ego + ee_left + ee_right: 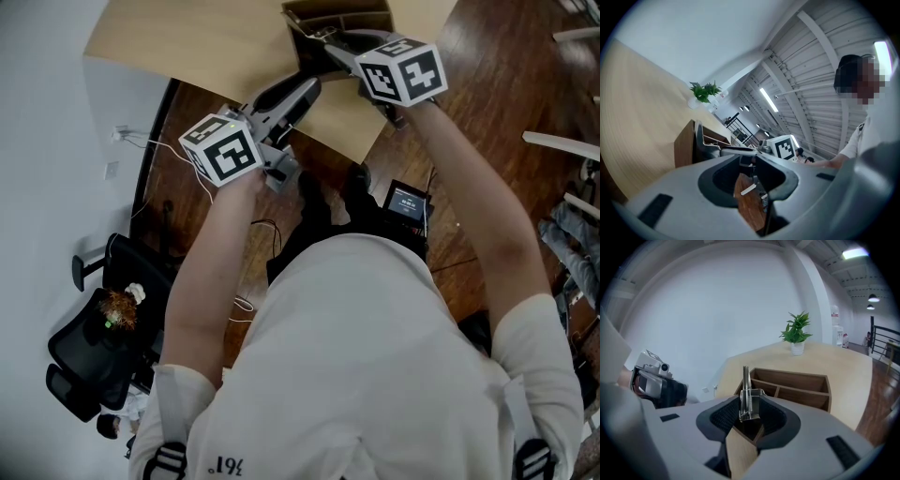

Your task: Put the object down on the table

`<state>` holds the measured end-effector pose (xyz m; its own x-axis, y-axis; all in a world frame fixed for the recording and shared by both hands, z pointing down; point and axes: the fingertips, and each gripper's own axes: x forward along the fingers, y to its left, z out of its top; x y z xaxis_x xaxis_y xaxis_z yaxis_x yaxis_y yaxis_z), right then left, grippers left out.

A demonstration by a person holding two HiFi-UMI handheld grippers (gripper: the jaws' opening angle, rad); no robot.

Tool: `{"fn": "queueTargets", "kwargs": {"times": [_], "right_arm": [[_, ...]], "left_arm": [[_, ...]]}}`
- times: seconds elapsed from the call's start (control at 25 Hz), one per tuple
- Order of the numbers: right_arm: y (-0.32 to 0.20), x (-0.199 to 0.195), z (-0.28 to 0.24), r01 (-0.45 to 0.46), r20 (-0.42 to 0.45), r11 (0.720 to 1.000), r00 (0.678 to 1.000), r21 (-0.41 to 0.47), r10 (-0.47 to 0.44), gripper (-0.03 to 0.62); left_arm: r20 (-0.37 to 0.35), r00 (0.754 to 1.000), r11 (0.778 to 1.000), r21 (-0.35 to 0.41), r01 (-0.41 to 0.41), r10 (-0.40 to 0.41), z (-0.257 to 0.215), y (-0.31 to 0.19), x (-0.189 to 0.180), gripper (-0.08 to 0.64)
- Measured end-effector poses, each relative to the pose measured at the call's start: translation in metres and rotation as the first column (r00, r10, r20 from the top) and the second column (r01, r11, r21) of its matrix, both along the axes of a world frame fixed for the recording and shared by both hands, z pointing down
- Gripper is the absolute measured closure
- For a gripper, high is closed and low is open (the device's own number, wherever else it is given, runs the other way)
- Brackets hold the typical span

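A small metal clip with a spring stands upright between the jaws of my right gripper. It leans by the left pad, and a gap shows on its right side, so the pads do not press it. That gripper hangs over the near end of a wooden divided box on the light wooden table. In the head view the right gripper reaches to the box. My left gripper hovers at the table's edge, open and empty.
A potted plant stands at the table's far end. Beside the table, below my arms, lie the dark wood floor, a small device with a lit screen, cables and a black office chair. A white wall runs along the left.
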<state>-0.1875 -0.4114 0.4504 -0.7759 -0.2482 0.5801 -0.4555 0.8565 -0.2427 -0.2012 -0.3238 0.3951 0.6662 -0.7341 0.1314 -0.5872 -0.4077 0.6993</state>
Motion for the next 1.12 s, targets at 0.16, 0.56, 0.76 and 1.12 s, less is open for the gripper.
{"fn": "queueTargets", "kwargs": {"times": [0.16,0.56,0.76,1.12], "right_arm": [[0.0,0.006,-0.002,-0.011,0.01,1.0,1.0,0.003,0.011,0.483],[0.007,0.02,-0.021,-0.045,0.074,0.999,0.996,-0.005,0.045,0.483],[0.02,0.03,-0.037,-0.081,0.129,0.996,0.988,-0.029,0.084,0.483],[0.054,0.047,-0.063,-0.068,0.148,0.997,0.986,-0.028,0.072,0.485]], "left_arm": [[0.0,1.0,1.0,0.002,0.005,-0.005,-0.002,0.001,0.002,0.477],[-0.002,1.0,1.0,0.021,0.014,-0.014,-0.007,0.009,0.006,0.477],[-0.024,0.999,0.999,0.04,0.03,-0.029,-0.016,0.016,0.004,0.477],[-0.024,1.0,0.993,0.114,0.009,-0.006,-0.048,0.038,0.01,0.477]]}}
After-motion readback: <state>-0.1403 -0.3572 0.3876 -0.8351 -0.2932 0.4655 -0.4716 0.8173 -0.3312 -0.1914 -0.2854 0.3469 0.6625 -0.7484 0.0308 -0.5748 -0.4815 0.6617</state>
